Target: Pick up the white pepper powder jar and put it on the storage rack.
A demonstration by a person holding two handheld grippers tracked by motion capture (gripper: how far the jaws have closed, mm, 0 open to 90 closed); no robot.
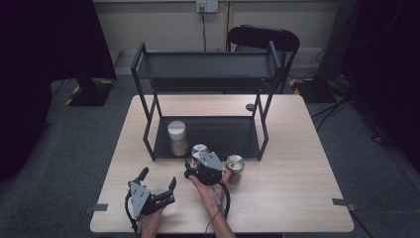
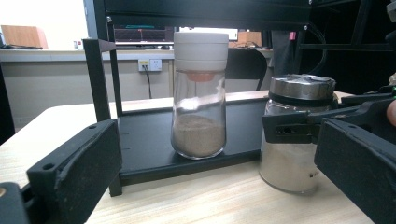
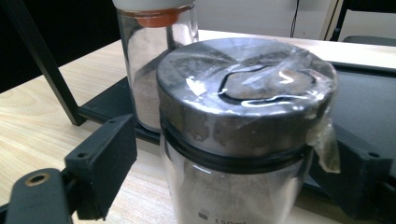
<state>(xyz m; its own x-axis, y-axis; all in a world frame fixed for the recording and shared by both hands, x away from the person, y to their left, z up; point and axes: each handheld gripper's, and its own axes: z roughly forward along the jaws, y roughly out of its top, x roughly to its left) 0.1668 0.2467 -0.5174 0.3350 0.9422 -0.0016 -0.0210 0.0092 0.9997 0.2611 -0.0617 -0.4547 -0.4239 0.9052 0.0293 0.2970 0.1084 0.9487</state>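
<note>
The right claw (image 1: 194, 171) is taking hold of the metal-lidded jar (image 3: 243, 140), which stands on the worktop (image 1: 297, 198) between its half-closed jaws, a gap showing at one pad. Next, I judge, squeeze firm, then lift. The left claw (image 1: 158, 181) waits wide open, empty.

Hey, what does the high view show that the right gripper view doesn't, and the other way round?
High view: the rack's upper shelf, a chair, a third jar on the table, and the open left gripper. Right gripper view: crinkled clear film over the metal lid and small print on the glass. Both: the white-lidded jar on the rack's lower shelf and the metal-lidded jar between the right gripper's jaws.
</note>
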